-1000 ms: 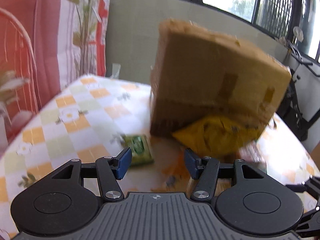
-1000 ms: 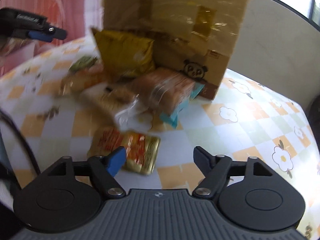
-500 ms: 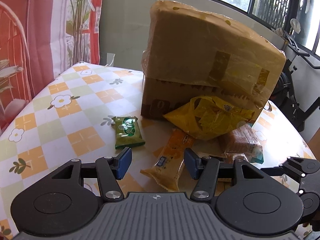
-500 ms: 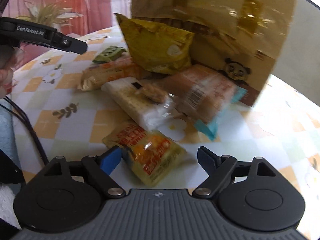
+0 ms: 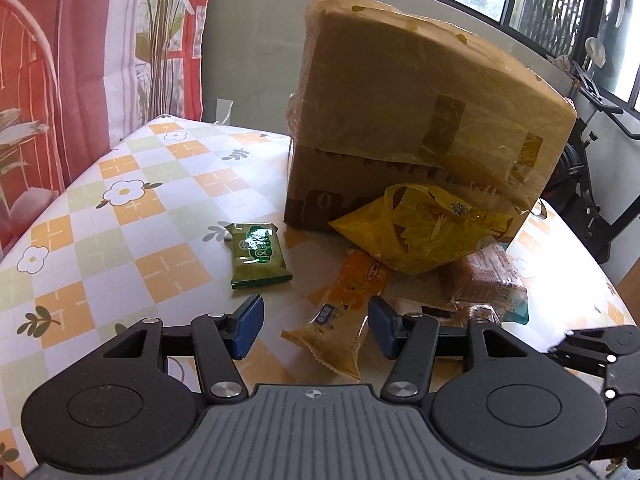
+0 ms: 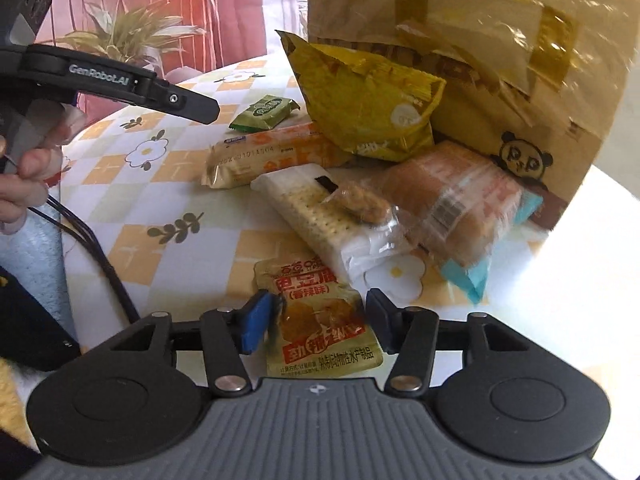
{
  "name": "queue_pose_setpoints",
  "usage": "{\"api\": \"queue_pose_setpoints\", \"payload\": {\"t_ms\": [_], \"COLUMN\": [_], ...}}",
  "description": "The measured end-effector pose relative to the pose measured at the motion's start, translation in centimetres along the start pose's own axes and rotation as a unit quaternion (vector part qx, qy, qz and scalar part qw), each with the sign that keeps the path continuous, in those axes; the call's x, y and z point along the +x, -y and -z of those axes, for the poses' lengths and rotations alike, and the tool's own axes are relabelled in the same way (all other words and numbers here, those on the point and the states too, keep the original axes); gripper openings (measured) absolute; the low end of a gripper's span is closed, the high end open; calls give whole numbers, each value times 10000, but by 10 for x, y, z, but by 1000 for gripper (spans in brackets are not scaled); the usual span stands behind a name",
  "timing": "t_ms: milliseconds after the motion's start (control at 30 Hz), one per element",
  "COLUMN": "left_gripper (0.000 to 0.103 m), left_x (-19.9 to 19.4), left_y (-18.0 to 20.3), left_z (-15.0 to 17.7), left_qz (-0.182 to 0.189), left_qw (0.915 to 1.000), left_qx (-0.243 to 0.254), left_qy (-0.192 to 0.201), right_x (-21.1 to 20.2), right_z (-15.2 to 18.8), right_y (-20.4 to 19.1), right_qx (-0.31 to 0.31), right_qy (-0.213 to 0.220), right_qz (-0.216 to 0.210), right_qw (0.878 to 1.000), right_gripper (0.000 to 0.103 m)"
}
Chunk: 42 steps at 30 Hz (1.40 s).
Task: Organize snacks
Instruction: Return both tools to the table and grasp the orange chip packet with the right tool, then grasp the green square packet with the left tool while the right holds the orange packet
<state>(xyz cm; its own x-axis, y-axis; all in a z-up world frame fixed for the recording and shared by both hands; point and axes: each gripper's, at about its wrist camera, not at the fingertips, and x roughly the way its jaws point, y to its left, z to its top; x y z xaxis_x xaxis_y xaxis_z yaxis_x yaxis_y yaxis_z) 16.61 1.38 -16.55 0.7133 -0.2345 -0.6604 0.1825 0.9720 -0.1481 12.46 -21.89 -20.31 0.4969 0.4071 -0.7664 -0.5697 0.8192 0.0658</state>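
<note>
Through my left wrist camera, my left gripper (image 5: 316, 326) hangs with its jaws spread and nothing between the pads; the near end of a long orange biscuit packet (image 5: 342, 320) lies on the cloth below the gap, untouched. A small green foil sachet (image 5: 258, 255) lies alone just to its left, on the orange-and-white flowered tablecloth (image 5: 120, 240). Behind, a crinkled yellow plastic snack bag (image 5: 420, 236) leans on a big taped cardboard box (image 5: 420, 120). If I drop down here carelessly, I judge the pads could catch only the packet's crimped end, and it would swing or slip out. Pulling the packet could also drag the yellow bag resting on its far end.

Through my right wrist camera, my right gripper (image 6: 316, 320) has just been closing, and a flat gold-and-red foil pouch (image 6: 320, 320) sits between the jaws. The blue left pad (image 6: 256, 324) looks to be against its crumpled edge; the right pad stands just clear, so I cannot call it a firm pinch. The pouch lies flat on the table, so squeezing from the sides may only buckle it, or it may slide off the slick cloth. A white cracker sleeve (image 6: 320, 216) with a small clear-wrapped biscuit (image 6: 360, 204) on top lies just beyond, beside a wrapped brown cake (image 6: 460, 208); a forward push would nudge them.
</note>
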Motion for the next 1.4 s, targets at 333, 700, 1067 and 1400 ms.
{"api": "queue_pose_setpoints", "payload": {"t_ms": [333, 700, 1067, 1400], "left_gripper": [60, 60, 60, 60], "left_x": [5, 3, 5, 9], "left_y": [1, -4, -8, -8], "left_z": [2, 3, 3, 2], "left_qz": [16, -65, -115, -113], "left_qw": [9999, 9998, 9996, 9995], "left_qx": [-54, -131, -198, -208], "left_qy": [-96, -121, -147, -198], "right_x": [-32, -18, -13, -19], "right_z": [28, 18, 19, 23], "right_y": [29, 28, 31, 28], "right_qx": [1490, 1262, 1004, 1127], "right_qy": [23, 130, 347, 519], "right_qz": [1244, 1344, 1206, 1088], "right_qw": [9810, 9828, 9870, 9863], "right_gripper": [53, 61, 63, 41]}}
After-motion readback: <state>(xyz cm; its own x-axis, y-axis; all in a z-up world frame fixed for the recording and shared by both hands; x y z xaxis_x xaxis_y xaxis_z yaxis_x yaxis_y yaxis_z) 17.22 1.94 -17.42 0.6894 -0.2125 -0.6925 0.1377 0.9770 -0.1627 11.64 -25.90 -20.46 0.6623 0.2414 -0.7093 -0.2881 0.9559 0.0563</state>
